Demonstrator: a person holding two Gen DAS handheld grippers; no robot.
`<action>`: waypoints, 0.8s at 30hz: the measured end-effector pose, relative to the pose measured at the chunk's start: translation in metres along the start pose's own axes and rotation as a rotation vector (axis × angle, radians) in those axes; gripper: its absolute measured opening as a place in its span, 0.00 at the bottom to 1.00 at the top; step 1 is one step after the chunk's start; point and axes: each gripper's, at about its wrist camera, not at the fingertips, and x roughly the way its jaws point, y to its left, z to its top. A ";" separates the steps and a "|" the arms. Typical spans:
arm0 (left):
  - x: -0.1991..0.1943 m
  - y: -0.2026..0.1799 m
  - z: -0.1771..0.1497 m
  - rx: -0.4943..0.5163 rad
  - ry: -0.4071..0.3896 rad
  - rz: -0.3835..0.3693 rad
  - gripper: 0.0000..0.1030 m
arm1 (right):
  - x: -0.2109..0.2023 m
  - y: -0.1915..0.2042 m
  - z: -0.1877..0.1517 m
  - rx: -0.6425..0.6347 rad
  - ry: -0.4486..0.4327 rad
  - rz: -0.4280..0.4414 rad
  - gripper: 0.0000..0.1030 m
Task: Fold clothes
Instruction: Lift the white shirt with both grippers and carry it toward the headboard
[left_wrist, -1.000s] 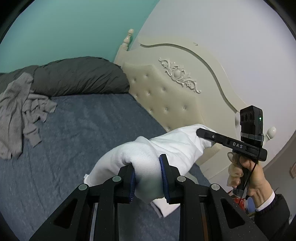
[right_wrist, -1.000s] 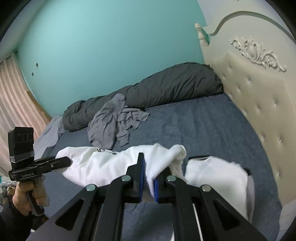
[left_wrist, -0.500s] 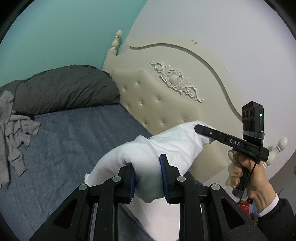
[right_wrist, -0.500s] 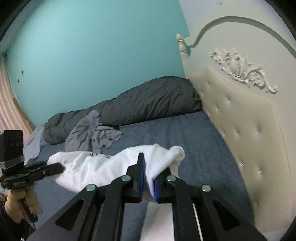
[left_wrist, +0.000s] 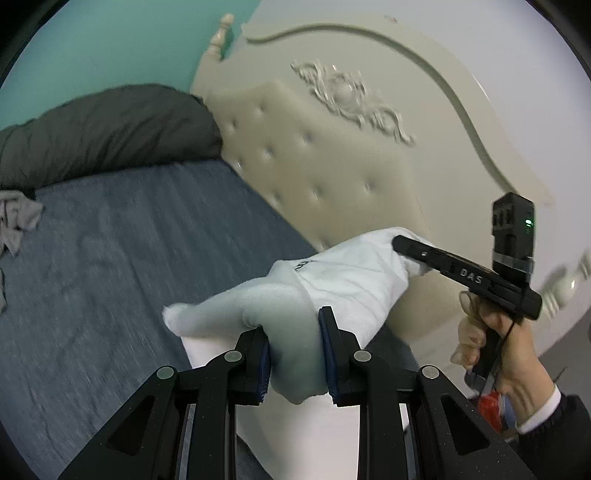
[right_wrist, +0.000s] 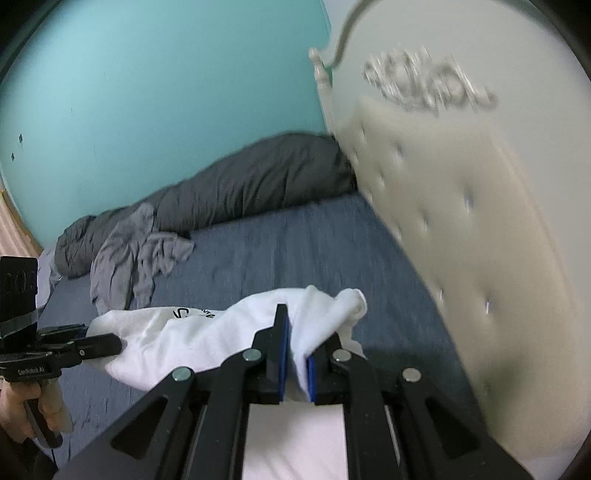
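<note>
Both tools are clamped on the white shirt (left_wrist: 351, 280), left tool (left_wrist: 295, 363) and right tool (right_wrist: 295, 356), lifting it above the bed (left_wrist: 129, 240). No fold made; the grey garment (right_wrist: 136, 254) near the far edge waits.

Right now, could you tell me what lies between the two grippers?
In both wrist views, only the white garment spans from the left gripper to the right gripper.

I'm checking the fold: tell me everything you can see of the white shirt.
The white shirt is soft cloth with dark print near one end. It hangs bunched between both tools above the blue bed: the left tool pinches one thick end, the right tool the other. More white cloth lies below it.
</note>
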 end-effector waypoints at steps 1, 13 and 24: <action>0.001 -0.005 -0.010 0.004 0.007 -0.003 0.25 | -0.002 -0.003 -0.011 0.004 0.012 0.008 0.07; 0.012 -0.045 -0.111 0.003 0.076 -0.022 0.25 | -0.039 -0.035 -0.109 0.100 0.117 0.033 0.07; 0.014 -0.031 -0.171 -0.093 0.127 0.002 0.25 | -0.049 -0.021 -0.167 0.158 0.147 0.071 0.07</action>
